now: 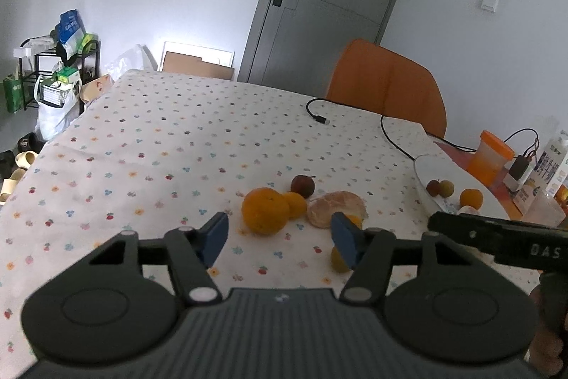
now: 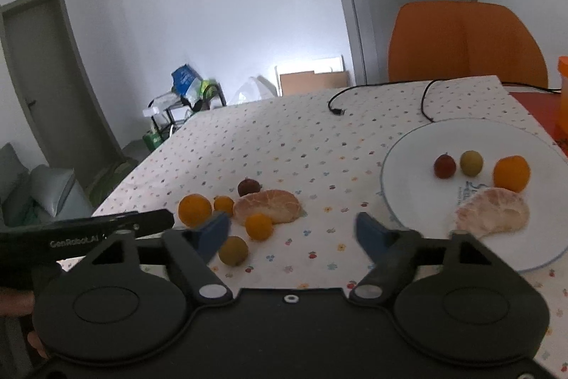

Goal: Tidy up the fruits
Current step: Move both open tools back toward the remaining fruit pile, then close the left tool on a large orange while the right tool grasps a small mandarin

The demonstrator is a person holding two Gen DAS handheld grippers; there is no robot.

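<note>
A white plate (image 2: 543, 237) on the floral tablecloth holds a small dark red fruit (image 2: 444, 166), a yellow-green fruit (image 2: 471, 163), an orange (image 2: 511, 173) and a peeled citrus piece (image 2: 493, 210). On the cloth lie a large orange (image 1: 264, 210), a small orange (image 1: 295, 204), a dark red fruit (image 1: 302, 185), a peeled citrus piece (image 1: 333, 206) and a yellow-green fruit (image 2: 233, 250). My left gripper (image 1: 280, 237) is open and empty, just before the large orange. My right gripper (image 2: 293, 237) is open and empty, between the loose fruit and the plate.
An orange chair (image 1: 387, 84) stands behind the table. A black cable (image 1: 355, 116) lies on the cloth. An orange-lidded jar (image 1: 490, 157), a charger and a carton (image 1: 548, 169) stand at the right beyond the plate (image 1: 458, 180).
</note>
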